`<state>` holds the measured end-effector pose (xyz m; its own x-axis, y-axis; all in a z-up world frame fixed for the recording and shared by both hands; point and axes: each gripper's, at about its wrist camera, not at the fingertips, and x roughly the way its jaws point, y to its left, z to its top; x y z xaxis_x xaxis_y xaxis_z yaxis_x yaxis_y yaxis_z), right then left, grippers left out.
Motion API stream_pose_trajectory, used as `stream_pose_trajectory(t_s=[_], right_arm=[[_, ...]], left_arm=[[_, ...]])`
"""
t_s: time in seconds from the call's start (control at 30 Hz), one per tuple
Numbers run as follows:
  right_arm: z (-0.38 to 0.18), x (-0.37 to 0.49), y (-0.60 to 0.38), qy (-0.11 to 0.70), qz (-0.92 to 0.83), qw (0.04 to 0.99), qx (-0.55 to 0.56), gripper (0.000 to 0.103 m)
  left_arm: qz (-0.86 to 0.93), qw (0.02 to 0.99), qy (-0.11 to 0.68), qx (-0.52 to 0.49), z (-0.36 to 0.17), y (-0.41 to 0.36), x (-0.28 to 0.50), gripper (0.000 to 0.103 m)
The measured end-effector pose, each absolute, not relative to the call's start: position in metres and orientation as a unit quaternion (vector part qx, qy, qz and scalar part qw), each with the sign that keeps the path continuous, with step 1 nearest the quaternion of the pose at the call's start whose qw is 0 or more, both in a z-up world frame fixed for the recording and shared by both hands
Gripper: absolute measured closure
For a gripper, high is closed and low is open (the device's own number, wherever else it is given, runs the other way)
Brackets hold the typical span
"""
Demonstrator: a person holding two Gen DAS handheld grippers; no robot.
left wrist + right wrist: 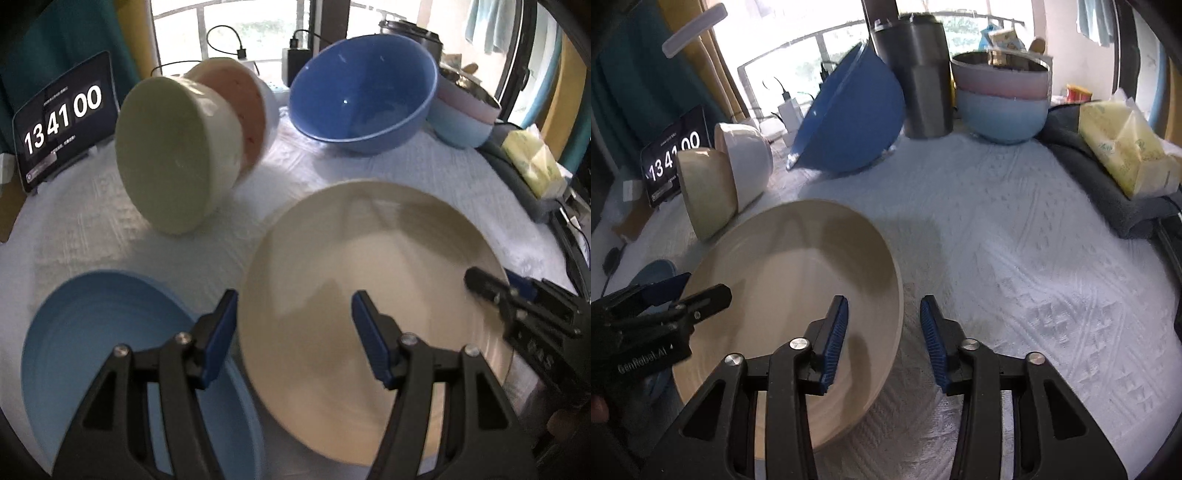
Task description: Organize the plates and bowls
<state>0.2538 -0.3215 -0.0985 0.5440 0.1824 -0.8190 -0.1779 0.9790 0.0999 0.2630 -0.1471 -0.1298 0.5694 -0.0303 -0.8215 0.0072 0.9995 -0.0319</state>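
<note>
A cream plate lies on the white cloth, also in the right wrist view. My left gripper is open, its jaws straddling the plate's left rim. My right gripper is open, its jaws straddling the plate's right rim; it shows in the left view. A light blue plate lies left of the cream one. A green bowl and a pink bowl lie nested on their sides. A big blue bowl leans behind. Stacked pastel bowls stand at the back.
A clock tablet stands at the far left. A steel tumbler stands behind the blue bowl. A yellow tissue pack lies on a grey towel at the right edge. Chargers and cables sit by the window.
</note>
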Motion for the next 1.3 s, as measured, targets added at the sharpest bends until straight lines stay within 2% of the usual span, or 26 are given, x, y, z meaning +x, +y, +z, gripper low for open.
stream_pose_trajectory(t_s=[0.17,0.57,0.63,0.7,0.73,0.8,1.3], right_arm=[[-0.098,0.253,-0.323,0.464,0.11,0.879,-0.004,0.087],[-0.094,0.243,-0.348,0.458,0.085,0.885,0.015,0.088],[-0.094,0.241,-0.352,0.458,0.084,0.885,0.021,0.088],[-0.094,0.24,-0.355,0.456,0.082,0.886,0.026,0.089],[-0.094,0.24,-0.356,0.455,0.08,0.886,0.029,0.089],[-0.093,0.239,-0.359,0.451,0.07,0.889,0.032,0.089],[-0.059,0.211,-0.358,0.408,0.05,0.911,0.046,0.088]], left_arm=[[0.001,0.902,0.432,-0.008,-0.114,-0.142,0.254,0.039],[-0.046,0.887,0.46,-0.013,-0.135,-0.157,0.265,0.04],[-0.058,0.881,0.47,-0.008,-0.142,-0.166,0.267,0.053],[-0.054,0.887,0.458,-0.003,-0.142,-0.169,0.267,0.054],[-0.054,0.888,0.457,-0.004,-0.141,-0.17,0.267,0.061],[-0.051,0.889,0.455,-0.006,-0.139,-0.169,0.267,0.065],[-0.073,0.913,0.401,0.015,-0.099,-0.164,0.22,0.07]])
